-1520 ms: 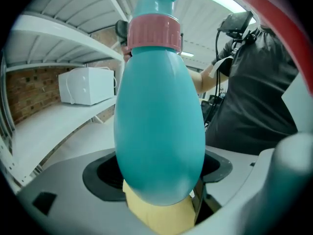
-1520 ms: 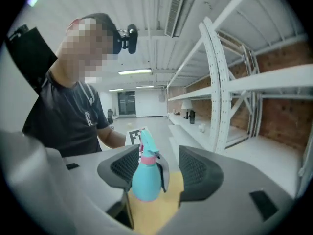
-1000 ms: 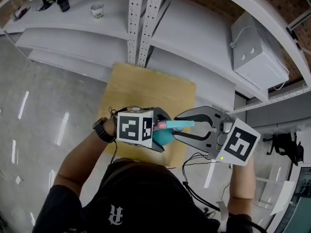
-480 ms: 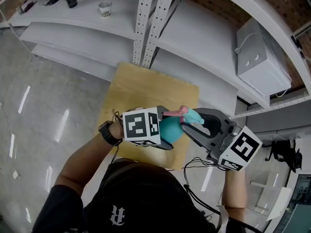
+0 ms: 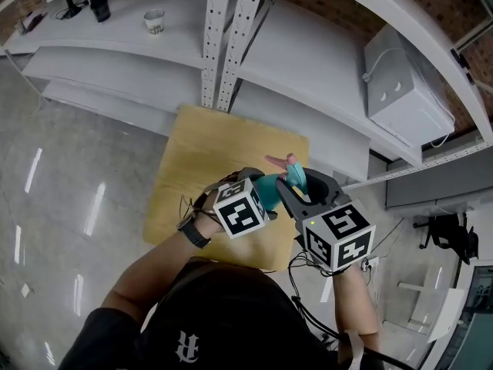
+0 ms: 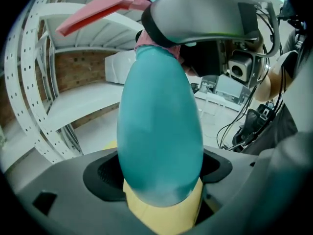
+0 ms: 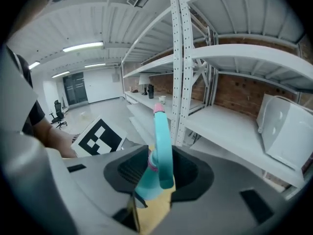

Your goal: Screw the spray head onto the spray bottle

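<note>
Over the wooden table I hold a teal egg-shaped spray bottle in my left gripper, which is shut on its body. On the bottle's neck sits the teal spray head with a pink trigger. My right gripper is shut on that spray head, whose pink tip points up and away. In the left gripper view one right finger crosses above the bottle's top. The thread at the neck is hidden.
White metal shelving stands behind the table, with a white box on a shelf at the right and a paper cup at the far left. Shiny grey floor lies to the left. Cables hang under the right gripper.
The right gripper has swung from the bottle's right side round to the near side, turning the spray head with it. The trigger, which pointed left, now points away. Both grippers rose slightly.
</note>
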Action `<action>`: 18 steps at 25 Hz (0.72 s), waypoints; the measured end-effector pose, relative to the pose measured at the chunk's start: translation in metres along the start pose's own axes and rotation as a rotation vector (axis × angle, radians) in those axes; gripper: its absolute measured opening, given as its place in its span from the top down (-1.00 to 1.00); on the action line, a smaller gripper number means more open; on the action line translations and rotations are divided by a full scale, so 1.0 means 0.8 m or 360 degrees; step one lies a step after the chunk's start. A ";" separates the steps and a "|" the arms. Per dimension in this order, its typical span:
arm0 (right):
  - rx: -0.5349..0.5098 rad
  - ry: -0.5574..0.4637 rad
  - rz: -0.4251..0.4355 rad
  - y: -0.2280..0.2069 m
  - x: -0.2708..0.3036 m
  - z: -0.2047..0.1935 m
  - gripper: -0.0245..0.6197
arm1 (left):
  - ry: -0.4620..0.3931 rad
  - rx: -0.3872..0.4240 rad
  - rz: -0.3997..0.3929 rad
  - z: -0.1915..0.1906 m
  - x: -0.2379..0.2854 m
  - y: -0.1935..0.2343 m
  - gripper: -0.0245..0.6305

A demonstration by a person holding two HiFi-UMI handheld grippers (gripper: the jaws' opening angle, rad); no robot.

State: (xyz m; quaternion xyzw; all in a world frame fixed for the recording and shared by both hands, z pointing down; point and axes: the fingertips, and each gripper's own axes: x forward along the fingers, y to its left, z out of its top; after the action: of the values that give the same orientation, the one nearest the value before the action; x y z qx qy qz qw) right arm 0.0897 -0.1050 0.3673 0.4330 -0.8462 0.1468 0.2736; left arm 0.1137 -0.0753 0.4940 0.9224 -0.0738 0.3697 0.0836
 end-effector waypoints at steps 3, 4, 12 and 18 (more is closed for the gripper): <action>0.0010 0.0003 0.0058 0.001 -0.013 -0.002 0.52 | -0.0052 0.0004 -0.0017 0.008 -0.002 -0.001 -0.37; 0.0011 -0.0002 0.0078 0.002 -0.018 -0.001 0.51 | -0.0067 0.0014 -0.0016 0.011 -0.004 -0.002 -0.37; -0.0103 -0.0130 0.0180 0.011 -0.055 0.017 0.52 | -0.0119 0.0049 -0.0077 0.019 -0.020 -0.014 -0.37; -0.0228 0.0021 0.0351 0.017 -0.045 0.009 0.54 | -0.0013 0.0179 -0.0016 0.012 -0.015 -0.019 -0.37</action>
State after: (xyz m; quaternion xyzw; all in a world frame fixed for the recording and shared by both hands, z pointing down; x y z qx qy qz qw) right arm 0.0934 -0.0768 0.3403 0.3155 -0.8953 0.1179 0.2916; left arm 0.1150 -0.0616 0.4773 0.9275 -0.0487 0.3691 0.0331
